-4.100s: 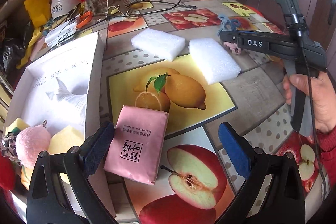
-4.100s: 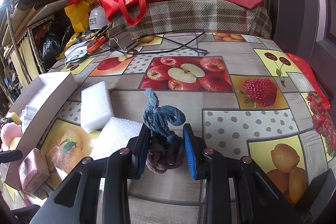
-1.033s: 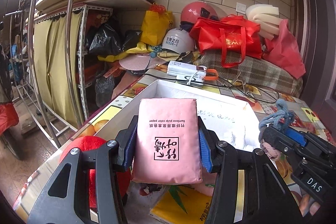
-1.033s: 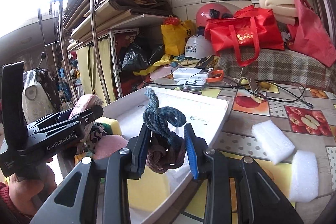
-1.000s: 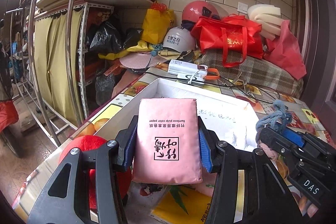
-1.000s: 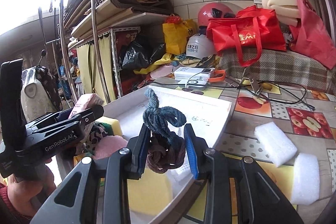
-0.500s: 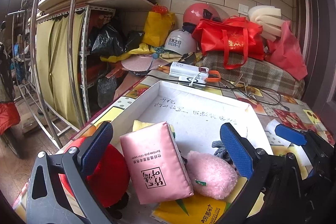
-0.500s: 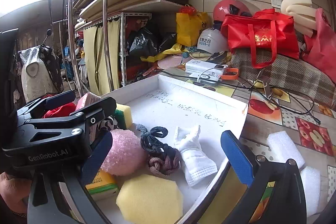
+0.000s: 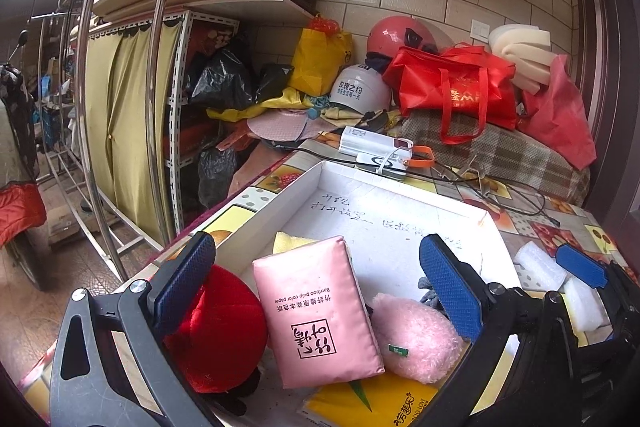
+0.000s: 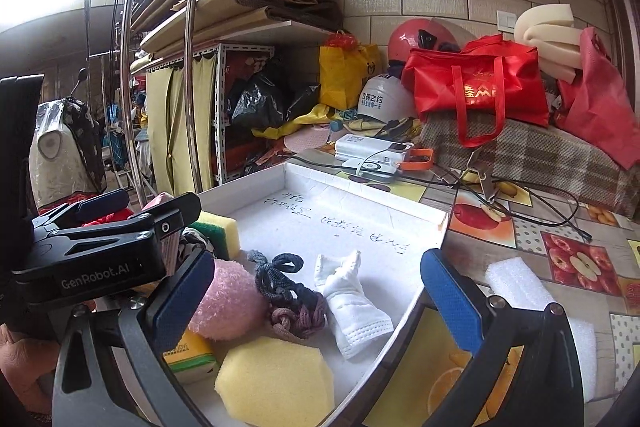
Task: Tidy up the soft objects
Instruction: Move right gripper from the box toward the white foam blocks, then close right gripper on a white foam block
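From the left wrist view, the left gripper (image 9: 320, 283) stood wide open with nothing between its blue pads, hovering over the near end of the white box (image 9: 276, 205). The pink tissue pack (image 9: 316, 311) lay tilted inside the box, leaning between the red plush (image 9: 218, 323) on its left and the pink fluffy ball (image 9: 416, 337) on its right, with a yellow packet (image 9: 376, 405) below them. Two white foam blocks (image 9: 538, 269) rested on the fruit-print table at far right. From the right wrist view, the right gripper (image 10: 316, 301) was also spread open and empty above the box (image 10: 248, 189). The knotted blue-and-brown rope (image 10: 286, 297) lay on the box floor, touching the fluffy ball (image 10: 226, 301) and a rolled white cloth (image 10: 350, 301), with a yellow sponge (image 10: 276, 381) nearer.
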`<move>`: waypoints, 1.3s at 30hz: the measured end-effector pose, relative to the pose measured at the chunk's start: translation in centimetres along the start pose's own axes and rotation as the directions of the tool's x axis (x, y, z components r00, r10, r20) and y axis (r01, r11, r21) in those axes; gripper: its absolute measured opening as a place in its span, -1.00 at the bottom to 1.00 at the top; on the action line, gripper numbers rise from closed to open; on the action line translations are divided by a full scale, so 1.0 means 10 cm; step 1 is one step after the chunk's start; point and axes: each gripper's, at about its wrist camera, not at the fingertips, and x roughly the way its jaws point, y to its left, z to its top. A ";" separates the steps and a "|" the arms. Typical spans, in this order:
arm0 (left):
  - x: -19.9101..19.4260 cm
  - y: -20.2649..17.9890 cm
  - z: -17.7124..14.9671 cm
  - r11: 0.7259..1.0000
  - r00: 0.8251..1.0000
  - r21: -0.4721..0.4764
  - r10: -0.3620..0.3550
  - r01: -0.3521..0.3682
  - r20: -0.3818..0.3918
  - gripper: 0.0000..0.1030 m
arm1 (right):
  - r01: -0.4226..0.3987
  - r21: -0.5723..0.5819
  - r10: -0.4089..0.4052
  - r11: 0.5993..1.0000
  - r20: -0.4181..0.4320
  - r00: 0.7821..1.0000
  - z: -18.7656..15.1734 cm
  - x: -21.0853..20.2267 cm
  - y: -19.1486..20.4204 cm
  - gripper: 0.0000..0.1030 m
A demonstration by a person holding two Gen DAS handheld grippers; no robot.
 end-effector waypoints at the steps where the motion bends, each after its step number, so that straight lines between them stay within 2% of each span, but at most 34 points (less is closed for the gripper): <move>1: -0.02 0.00 0.00 1.000 1.000 0.002 0.003 -0.003 0.010 1.00 | 0.009 0.006 -0.009 1.000 -0.005 1.000 -0.01 -0.01 -0.02 1.00; 6: -0.13 -0.11 -0.04 0.998 0.999 0.054 0.026 -0.028 0.046 1.00 | 0.089 -0.021 -0.089 0.996 -0.025 0.996 -0.06 -0.11 -0.12 1.00; 9: -0.24 -0.28 -0.10 0.992 0.998 0.120 0.020 -0.028 0.066 1.00 | 0.229 -0.026 -0.229 0.973 -0.008 0.973 -0.12 -0.25 -0.27 1.00; 12: -0.34 -0.48 -0.18 0.987 0.998 0.160 -0.030 0.021 0.051 1.00 | 0.305 0.019 -0.304 0.952 -0.031 0.952 -0.16 -0.34 -0.57 1.00; 14: -0.40 -0.64 -0.25 0.981 0.997 0.180 -0.076 0.070 0.027 1.00 | 0.355 0.027 -0.352 0.934 -0.085 0.932 -0.20 -0.34 -0.81 1.00; 17: -0.49 -0.93 -0.33 0.963 0.990 0.231 -0.143 0.140 -0.001 1.00 | 0.427 0.051 -0.410 0.903 -0.200 0.890 -0.29 -0.31 -1.22 1.00; 20: -0.53 -1.21 -0.40 0.946 0.980 0.255 -0.195 0.199 -0.044 1.00 | 0.457 0.121 -0.390 0.881 -0.362 0.847 -0.41 -0.20 -1.63 1.00; 21: -0.52 -1.30 -0.41 0.944 0.977 0.254 -0.202 0.212 -0.067 1.00 | 0.463 0.147 -0.370 0.874 -0.416 0.831 -0.48 -0.16 -1.74 1.00; 22: -0.50 -1.37 -0.43 0.942 0.973 0.247 -0.209 0.226 -0.093 1.00 | 0.452 0.186 -0.329 0.873 -0.460 0.825 -0.54 -0.12 -1.84 1.00; 24: -0.43 -1.54 -0.46 0.938 0.960 0.225 -0.232 0.263 -0.155 1.00 | 0.405 0.249 -0.237 0.880 -0.507 0.829 -0.65 -0.05 -1.93 1.00; 25: -0.38 -1.63 -0.48 0.938 0.955 0.218 -0.233 0.271 -0.184 1.00 | 0.396 0.233 -0.242 0.888 -0.495 0.835 -0.63 -0.07 -1.90 0.99; 26: -0.33 -1.72 -0.49 0.937 0.949 0.209 -0.234 0.278 -0.213 1.00 | 0.365 0.223 -0.223 0.904 -0.482 0.847 -0.62 -0.08 -1.84 0.81; 27: -0.28 -1.80 -0.51 0.937 0.941 0.197 -0.238 0.287 -0.242 1.00 | 0.358 0.187 -0.234 0.915 -0.477 0.847 -0.61 -0.09 -1.78 0.43; 28: -0.22 -1.88 -0.53 0.938 0.933 0.183 -0.240 0.294 -0.269 1.00 | 0.360 0.146 -0.255 0.922 -0.471 0.845 -0.60 -0.12 -1.72 0.13; 29: -0.16 -1.96 -0.55 0.940 0.925 0.169 -0.239 0.297 -0.294 1.00 | 0.358 0.123 -0.264 0.926 -0.466 0.845 -0.61 -0.16 -1.69 0.07; 31: -0.07 -2.11 -0.56 0.947 0.927 0.165 -0.215 0.274 -0.306 1.00 | 0.379 0.128 -0.283 0.917 -0.460 0.842 -0.64 -0.29 -1.78 0.07; 34: 0.15 -2.33 -0.53 0.955 0.923 0.146 -0.198 0.257 -0.330 1.00 | 0.435 0.248 -0.297 0.866 -0.445 0.845 -0.71 -0.55 -2.14 0.07; 36: 0.37 -2.49 -0.53 0.959 0.913 0.148 -0.171 0.240 -0.371 1.00 | 0.427 0.384 -0.247 0.819 -0.436 0.866 -0.81 -0.68 -2.39 0.07; 37: 0.47 -2.58 -0.53 0.961 0.908 0.157 -0.153 0.229 -0.389 1.00 | 0.406 0.444 -0.220 0.799 -0.413 0.884 -0.84 -0.74 -2.47 0.07; 39: 0.62 -2.74 -0.52 0.962 0.907 0.171 -0.128 0.212 -0.400 1.00 | 0.394 0.482 -0.210 0.783 -0.392 0.896 -0.86 -0.79 -2.51 0.07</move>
